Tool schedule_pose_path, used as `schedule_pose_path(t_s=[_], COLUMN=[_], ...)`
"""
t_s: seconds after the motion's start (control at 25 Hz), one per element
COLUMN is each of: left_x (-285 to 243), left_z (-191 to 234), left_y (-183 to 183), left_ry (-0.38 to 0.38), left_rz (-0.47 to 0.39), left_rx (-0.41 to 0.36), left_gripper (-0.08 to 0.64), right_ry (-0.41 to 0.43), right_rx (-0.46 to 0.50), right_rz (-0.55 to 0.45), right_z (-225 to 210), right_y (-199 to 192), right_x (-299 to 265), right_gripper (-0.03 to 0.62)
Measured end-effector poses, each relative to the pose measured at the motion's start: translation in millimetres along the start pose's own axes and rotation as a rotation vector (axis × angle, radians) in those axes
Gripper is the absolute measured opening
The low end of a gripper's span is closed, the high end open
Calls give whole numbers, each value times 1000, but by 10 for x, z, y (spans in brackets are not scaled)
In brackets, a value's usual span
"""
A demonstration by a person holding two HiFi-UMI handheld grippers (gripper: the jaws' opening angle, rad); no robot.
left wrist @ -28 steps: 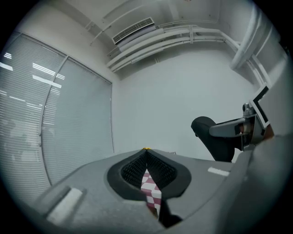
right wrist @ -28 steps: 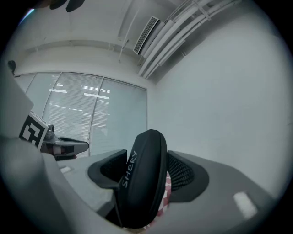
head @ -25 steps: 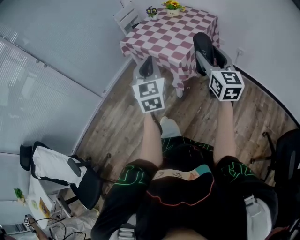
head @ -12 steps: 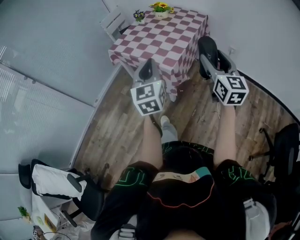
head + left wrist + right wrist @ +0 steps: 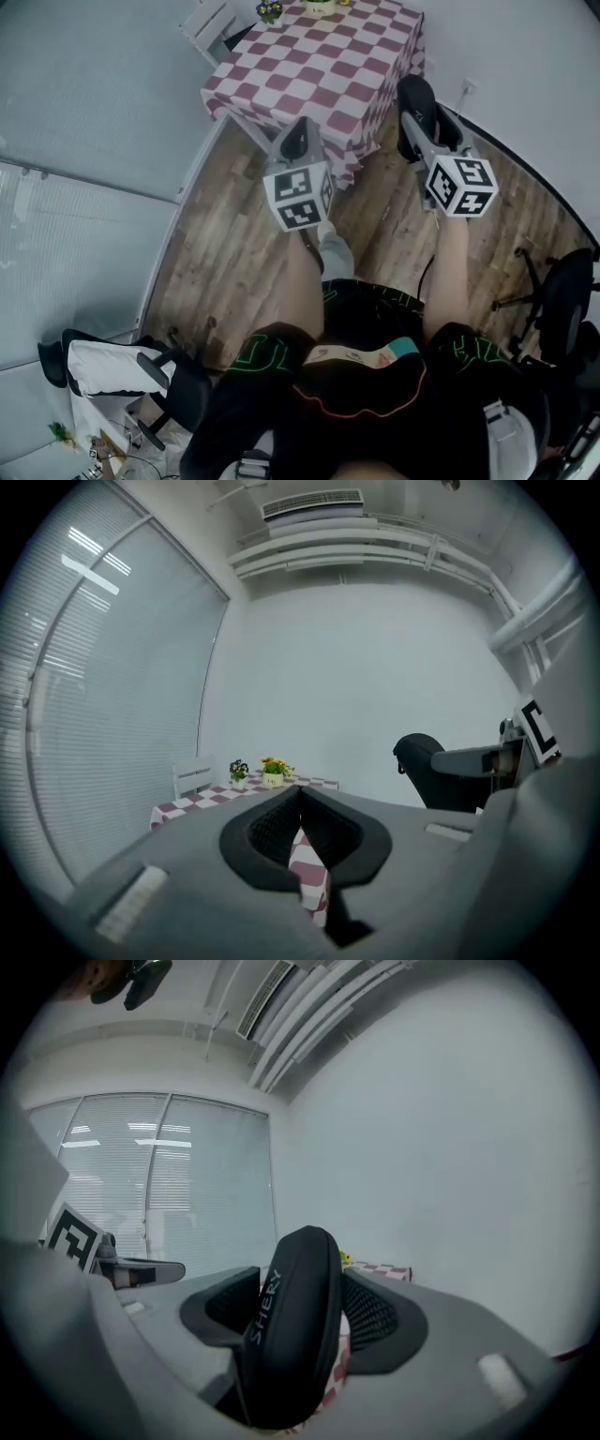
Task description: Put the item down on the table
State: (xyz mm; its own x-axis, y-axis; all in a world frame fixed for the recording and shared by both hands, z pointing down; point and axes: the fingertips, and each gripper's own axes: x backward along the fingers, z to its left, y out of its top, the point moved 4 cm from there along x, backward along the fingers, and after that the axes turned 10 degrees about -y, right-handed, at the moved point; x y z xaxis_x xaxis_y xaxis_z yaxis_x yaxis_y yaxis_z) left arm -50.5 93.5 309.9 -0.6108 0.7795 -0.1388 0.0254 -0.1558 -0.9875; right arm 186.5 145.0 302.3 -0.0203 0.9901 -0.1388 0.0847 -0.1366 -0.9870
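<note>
My right gripper is shut on a black oval case, held out in front of me above the wood floor. In the right gripper view the case stands upright between the pads, filling the gap of the gripper. Ahead stands a table with a red-and-white checked cloth, also low in the left gripper view. Two small flower pots sit at its far edge. My left gripper is shut with nothing in it, near the table's front edge.
A white chair stands at the table's far left corner. White walls close in on the left and behind the table. One black office chair with a white cloth is behind me on the left, another on the right.
The table has come nearer and shifted left in the head view as I walk toward it. Both grippers keep their pose; the case stays gripped.
</note>
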Motion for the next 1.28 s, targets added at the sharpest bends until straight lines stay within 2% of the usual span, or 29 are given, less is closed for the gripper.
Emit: schedule_pose_path(t_s=[0.4,0.76,1.08,1.28], left_x=[-513,-1038,-1505,-1791], left_z=[915,1625,2023,1917], left_y=[-356,-242,-291,-383], left_ry=[46,36,3,-50], left_rz=[88,58,52,61], left_rx=[81,125,192,226], left_gripper=[8,8,8,8], right_ry=[29,35,-3,-63], right_rx=[6,61,134,160], right_rz=[51,56,70,94], right_z=[403,711,825,603], right_y=[-165,-6,144,146], right_x=[-1054,-1887,-2346,-2360], right_gripper=[281,281,281,281])
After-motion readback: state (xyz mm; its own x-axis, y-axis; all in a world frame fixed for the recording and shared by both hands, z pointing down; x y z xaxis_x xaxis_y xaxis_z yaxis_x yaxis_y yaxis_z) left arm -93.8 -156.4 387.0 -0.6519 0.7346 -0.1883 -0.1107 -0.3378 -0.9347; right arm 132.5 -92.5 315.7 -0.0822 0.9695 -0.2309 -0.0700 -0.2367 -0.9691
